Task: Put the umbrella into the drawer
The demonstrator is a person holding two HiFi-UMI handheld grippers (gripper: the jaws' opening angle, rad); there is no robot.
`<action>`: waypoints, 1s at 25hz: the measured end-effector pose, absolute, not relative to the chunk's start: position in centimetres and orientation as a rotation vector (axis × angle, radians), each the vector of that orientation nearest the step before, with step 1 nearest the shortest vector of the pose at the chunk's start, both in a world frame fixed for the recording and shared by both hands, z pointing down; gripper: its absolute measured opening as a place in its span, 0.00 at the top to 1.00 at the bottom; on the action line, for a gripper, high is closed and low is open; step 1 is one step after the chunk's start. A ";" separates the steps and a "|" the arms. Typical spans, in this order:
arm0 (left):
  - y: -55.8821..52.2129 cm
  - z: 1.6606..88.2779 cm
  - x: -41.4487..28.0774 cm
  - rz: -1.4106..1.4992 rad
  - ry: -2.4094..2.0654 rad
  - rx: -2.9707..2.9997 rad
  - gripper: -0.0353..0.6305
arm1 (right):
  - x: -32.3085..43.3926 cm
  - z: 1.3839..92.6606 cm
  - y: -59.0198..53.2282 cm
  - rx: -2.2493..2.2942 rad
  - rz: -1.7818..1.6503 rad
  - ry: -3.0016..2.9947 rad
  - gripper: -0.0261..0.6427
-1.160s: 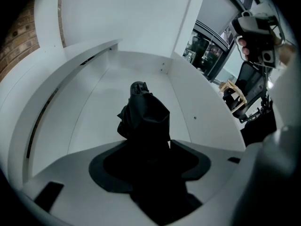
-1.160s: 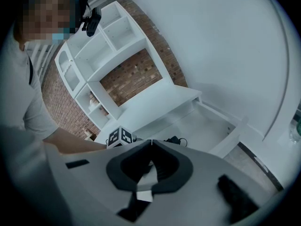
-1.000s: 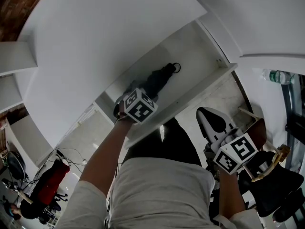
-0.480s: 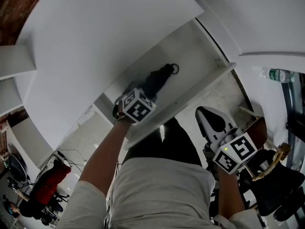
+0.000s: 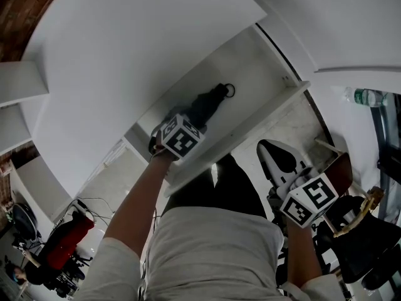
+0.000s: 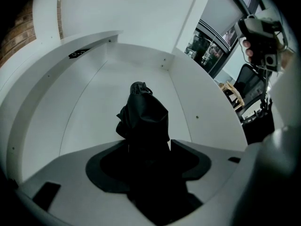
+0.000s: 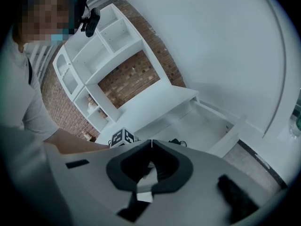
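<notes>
Black folded umbrella (image 5: 210,102) is inside the open white drawer (image 5: 263,115), lying on the drawer floor, its loop end pointing to the far side and its near end at the left gripper (image 5: 187,125)

Left gripper view: the umbrella (image 6: 143,119) fills the gap between the left gripper (image 6: 148,145) jaws, and both dark pads sit against its sides, so the tongs are clamped on the umbrella's near end with the jaws standing wide. The bundle runs away from the jaws over the bare drawer floor (image 6: 94,107), clear of both side walls

Left gripper points steeply down into the drawer, its marker cube (image 5: 180,138) above the near front panel

Right gripper (image 5: 276,158) is well apart, low at the right beside the person's body and outside the drawer. In the right gripper view its jaws (image 7: 151,142) are together, tips meeting, with nothing between them. That view also shows the drawer (image 7: 207,121) from the side and white shelves (image 7: 99,55) on a brick wall (image 7: 131,79) further off

Red chair (image 5: 62,240) at the near left on the floor
</notes>
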State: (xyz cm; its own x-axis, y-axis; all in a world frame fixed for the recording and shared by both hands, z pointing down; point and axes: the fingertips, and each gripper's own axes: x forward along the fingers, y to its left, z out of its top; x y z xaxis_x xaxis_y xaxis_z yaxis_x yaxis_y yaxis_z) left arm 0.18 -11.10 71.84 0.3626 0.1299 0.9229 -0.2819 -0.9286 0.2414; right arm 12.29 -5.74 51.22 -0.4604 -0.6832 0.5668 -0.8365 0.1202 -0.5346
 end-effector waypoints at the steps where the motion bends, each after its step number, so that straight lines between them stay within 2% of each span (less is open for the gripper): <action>1: -11.1 71.9 0.2 1.584 -0.130 2.267 0.54 | 12.3 51.2 -5.7 1.521 1.256 -2.209 0.92; 15: -10.9 71.8 0.3 1.560 -0.134 2.267 0.48 | 12.4 50.8 -5.2 1.525 1.250 -2.216 0.92; 25: -11.0 71.4 -0.1 1.572 -0.175 2.254 0.47 | 12.6 50.4 -5.0 1.520 1.233 -2.225 0.92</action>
